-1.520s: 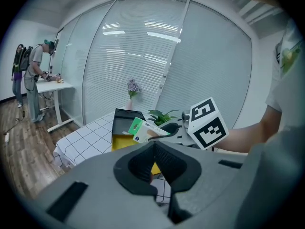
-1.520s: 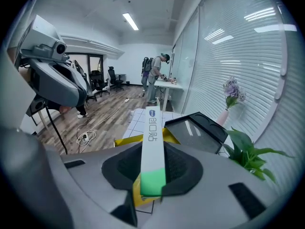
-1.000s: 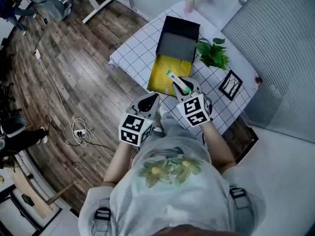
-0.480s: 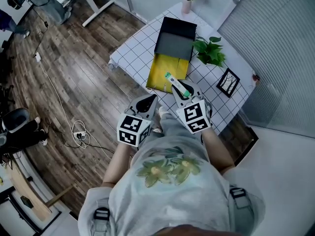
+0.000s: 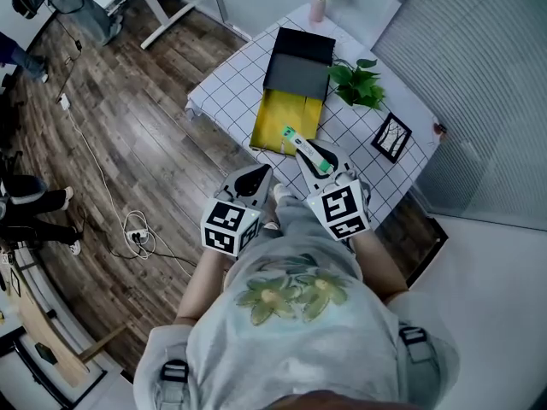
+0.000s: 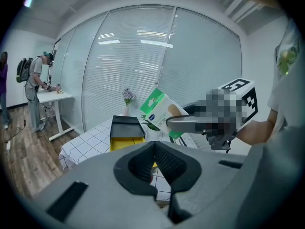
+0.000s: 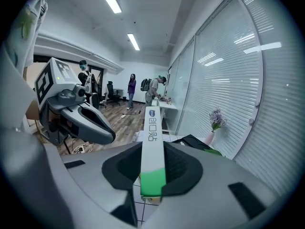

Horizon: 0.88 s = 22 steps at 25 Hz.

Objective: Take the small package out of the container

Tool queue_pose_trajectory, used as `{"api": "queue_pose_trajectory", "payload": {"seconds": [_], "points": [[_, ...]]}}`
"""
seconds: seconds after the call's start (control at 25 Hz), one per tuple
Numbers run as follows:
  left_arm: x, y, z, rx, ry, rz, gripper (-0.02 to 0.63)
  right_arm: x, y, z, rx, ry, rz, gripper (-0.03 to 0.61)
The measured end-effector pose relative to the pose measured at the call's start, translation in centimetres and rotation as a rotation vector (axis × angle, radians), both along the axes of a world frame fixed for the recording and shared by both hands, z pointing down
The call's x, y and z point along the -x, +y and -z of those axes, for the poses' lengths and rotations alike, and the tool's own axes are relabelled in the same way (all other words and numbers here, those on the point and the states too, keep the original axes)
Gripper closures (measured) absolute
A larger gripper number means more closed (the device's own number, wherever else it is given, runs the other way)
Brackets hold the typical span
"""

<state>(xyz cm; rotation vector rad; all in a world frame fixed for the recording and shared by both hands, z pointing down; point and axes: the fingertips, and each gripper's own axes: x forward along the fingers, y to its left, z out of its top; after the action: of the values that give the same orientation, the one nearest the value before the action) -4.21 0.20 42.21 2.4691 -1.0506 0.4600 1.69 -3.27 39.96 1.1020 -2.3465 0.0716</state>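
Your right gripper (image 5: 312, 155) is clamped on the small package (image 5: 301, 142), which hangs in the air at the centre of the head view, just below the open container (image 5: 295, 75) on the checked table (image 5: 226, 92). The package's long axis runs straight out from the jaws toward the upper left, green end pinched and blue-printed end leading. Your left gripper (image 5: 255, 178), to its lower left, has its fingers together on nothing.

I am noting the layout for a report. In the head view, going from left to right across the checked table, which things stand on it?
Yellow and black container → potted plant → picture frame. The flower vase is left out, because it lies above the container in the picture.
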Motion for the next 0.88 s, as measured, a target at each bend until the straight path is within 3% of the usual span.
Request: {"api": "queue_pose_trajectory", "payload": {"seconds": [0.88], "points": [[-0.2, 1.2, 0.4, -0.007, 0.001, -0.032, 0.607, -0.5, 1.6, 0.4, -0.013, 0.007, -0.032, 0.492]]}}
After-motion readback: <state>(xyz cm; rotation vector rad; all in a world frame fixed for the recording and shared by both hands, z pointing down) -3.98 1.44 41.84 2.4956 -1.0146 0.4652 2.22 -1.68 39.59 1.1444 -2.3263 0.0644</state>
